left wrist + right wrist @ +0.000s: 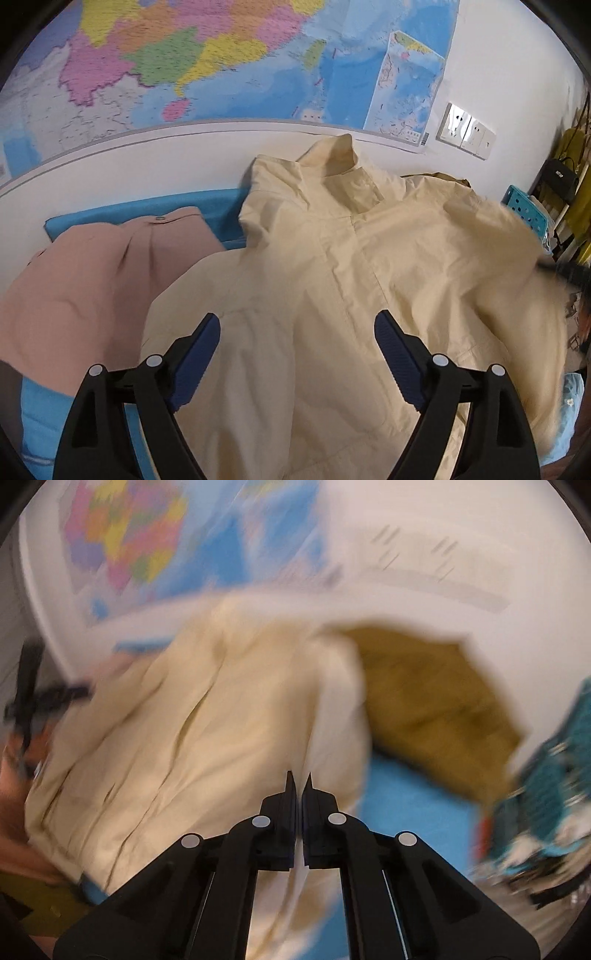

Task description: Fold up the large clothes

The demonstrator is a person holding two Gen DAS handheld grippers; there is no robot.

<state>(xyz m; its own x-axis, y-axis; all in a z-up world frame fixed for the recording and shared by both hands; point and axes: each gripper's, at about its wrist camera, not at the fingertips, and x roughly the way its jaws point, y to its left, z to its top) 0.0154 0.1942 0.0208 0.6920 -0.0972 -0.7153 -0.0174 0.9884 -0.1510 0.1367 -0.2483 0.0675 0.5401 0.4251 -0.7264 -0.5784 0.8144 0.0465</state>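
Left claw [297,334] spread above cream jacket [332,258]; right claw [299,780] pressed together, empty, its view motion-blurred.

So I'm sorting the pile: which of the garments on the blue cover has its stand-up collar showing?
The cream jacket in the middle, collar toward the wall. The pink garment beside it shows only a button tab; the olive one shows none.

A coloured wall map [207,62] fills the upper left of the left wrist view, with a smaller inset map [406,85] at its right edge. White wall sockets [466,130] sit at the upper right. A turquoise perforated crate [526,210] stands at the right edge, a black bag [561,177] above it. A blue cover [147,206] lies mid-left. The right wrist view is heavily blurred.
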